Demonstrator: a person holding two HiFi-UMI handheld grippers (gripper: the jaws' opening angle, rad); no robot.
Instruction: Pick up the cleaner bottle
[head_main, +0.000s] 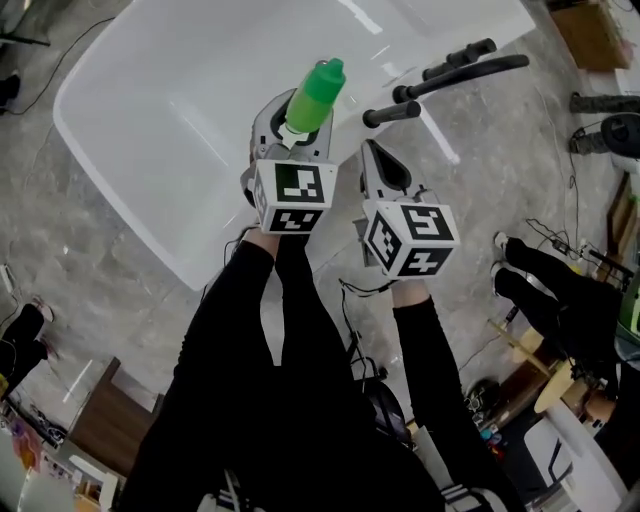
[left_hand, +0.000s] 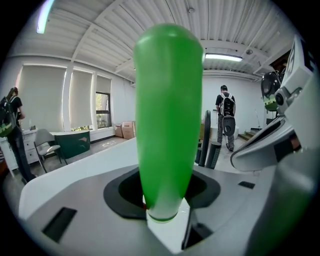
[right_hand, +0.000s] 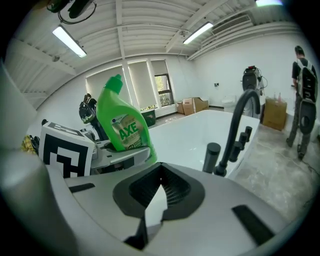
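Observation:
The green cleaner bottle (head_main: 318, 92) is held up over the white bathtub (head_main: 150, 120), with my left gripper (head_main: 300, 127) shut on its lower part. In the left gripper view the bottle (left_hand: 167, 125) stands upright between the jaws and fills the middle, above my left gripper (left_hand: 165, 220). The right gripper view shows the bottle (right_hand: 122, 122) from the side, its label facing the camera, to the left of my right gripper (right_hand: 152, 210). My right gripper (head_main: 385, 172) hangs just right of the left one, jaws together, holding nothing.
A black faucet (head_main: 450, 75) with handles stands on the tub's right rim, close ahead of my right gripper; the right gripper view shows the faucet (right_hand: 240, 125) too. A person (head_main: 560, 290) sits at the right on the grey floor. Other people (left_hand: 226, 117) stand in the room behind.

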